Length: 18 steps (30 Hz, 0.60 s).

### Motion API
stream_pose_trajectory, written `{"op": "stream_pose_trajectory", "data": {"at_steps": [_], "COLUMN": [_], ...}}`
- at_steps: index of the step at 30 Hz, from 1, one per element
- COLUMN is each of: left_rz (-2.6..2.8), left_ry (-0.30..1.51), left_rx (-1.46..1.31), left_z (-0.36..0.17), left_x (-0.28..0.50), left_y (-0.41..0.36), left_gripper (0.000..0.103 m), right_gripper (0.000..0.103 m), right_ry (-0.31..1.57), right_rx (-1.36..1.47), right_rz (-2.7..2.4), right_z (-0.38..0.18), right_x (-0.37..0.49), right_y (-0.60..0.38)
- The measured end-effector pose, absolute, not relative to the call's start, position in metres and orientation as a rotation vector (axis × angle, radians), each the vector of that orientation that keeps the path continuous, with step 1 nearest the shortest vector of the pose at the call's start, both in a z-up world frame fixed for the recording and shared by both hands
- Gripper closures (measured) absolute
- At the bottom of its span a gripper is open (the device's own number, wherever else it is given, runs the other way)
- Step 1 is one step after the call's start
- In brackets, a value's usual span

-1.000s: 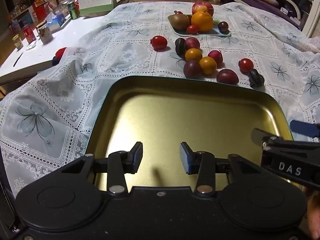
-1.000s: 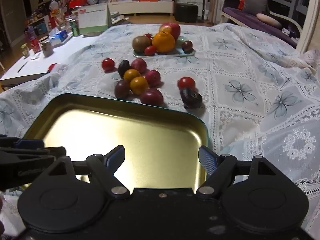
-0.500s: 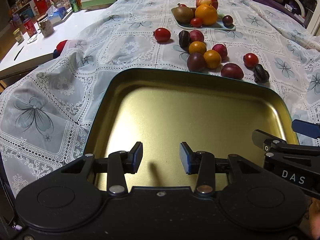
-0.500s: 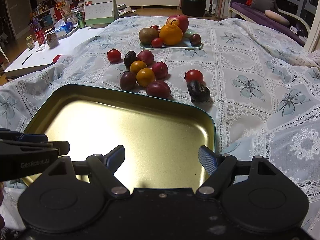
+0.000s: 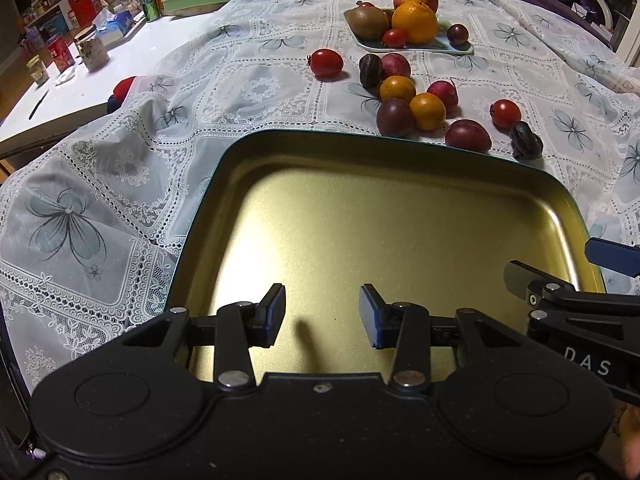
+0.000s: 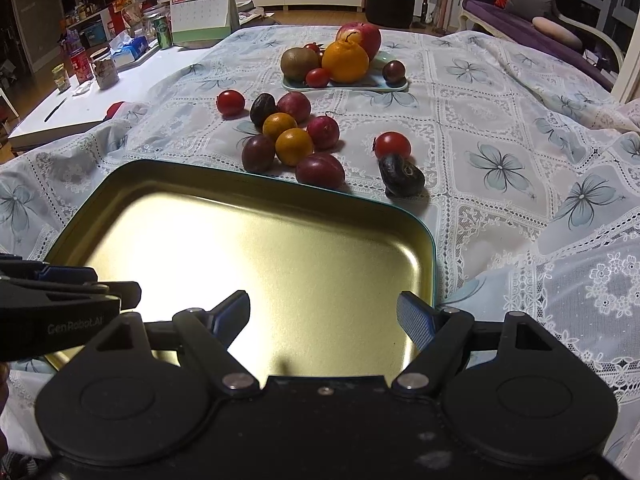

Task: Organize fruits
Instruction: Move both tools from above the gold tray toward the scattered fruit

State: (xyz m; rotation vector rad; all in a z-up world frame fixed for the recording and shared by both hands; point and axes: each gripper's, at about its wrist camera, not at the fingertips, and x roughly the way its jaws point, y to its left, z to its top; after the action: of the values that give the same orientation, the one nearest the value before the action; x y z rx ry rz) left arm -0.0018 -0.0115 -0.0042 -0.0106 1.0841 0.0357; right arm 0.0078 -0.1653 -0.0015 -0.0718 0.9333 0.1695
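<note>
An empty gold metal tray (image 5: 400,240) (image 6: 248,240) lies on the lace tablecloth in front of both grippers. Beyond its far rim lie several loose small fruits: red tomatoes (image 5: 327,63) (image 6: 393,144), oranges (image 5: 427,111) (image 6: 294,146), dark plums (image 5: 395,117) (image 6: 320,169) and a dark wrinkled fruit (image 5: 525,141) (image 6: 401,175). A pale plate (image 5: 448,46) (image 6: 348,86) farther back holds a kiwi, a large orange, an apple and small fruits. My left gripper (image 5: 322,316) is open and empty over the tray's near side. My right gripper (image 6: 324,316) is open and empty over the tray's near right corner.
A white side table (image 5: 88,88) at the left holds jars, a can, a tissue box and a calendar (image 6: 200,12). A red object (image 5: 125,87) lies at the tablecloth's left edge. A purple sofa (image 6: 520,20) stands at the back right.
Both grippers have risen and tilted slightly, so the tray and fruits sit lower in view. Both jaws stay open as before. No fruit has moved.
</note>
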Motion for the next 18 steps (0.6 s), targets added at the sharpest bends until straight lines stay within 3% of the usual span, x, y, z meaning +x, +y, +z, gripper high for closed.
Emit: {"op": "stream_pose_trajectory", "data": {"at_steps": [18], "left_rz": [0.033], "left_ry": [1.128], "left_rx": [-0.009], "left_z": [-0.0085], "left_x": [-0.0009], "left_y": [-0.0110], "left_gripper": [0.053], "right_gripper": [0.022], "right_ry": [0.948], "right_rx": [-0.065], "right_rz": [0.186], "right_z": [-0.0037], "right_x": [0.0085], "right_y": [-0.1642]}}
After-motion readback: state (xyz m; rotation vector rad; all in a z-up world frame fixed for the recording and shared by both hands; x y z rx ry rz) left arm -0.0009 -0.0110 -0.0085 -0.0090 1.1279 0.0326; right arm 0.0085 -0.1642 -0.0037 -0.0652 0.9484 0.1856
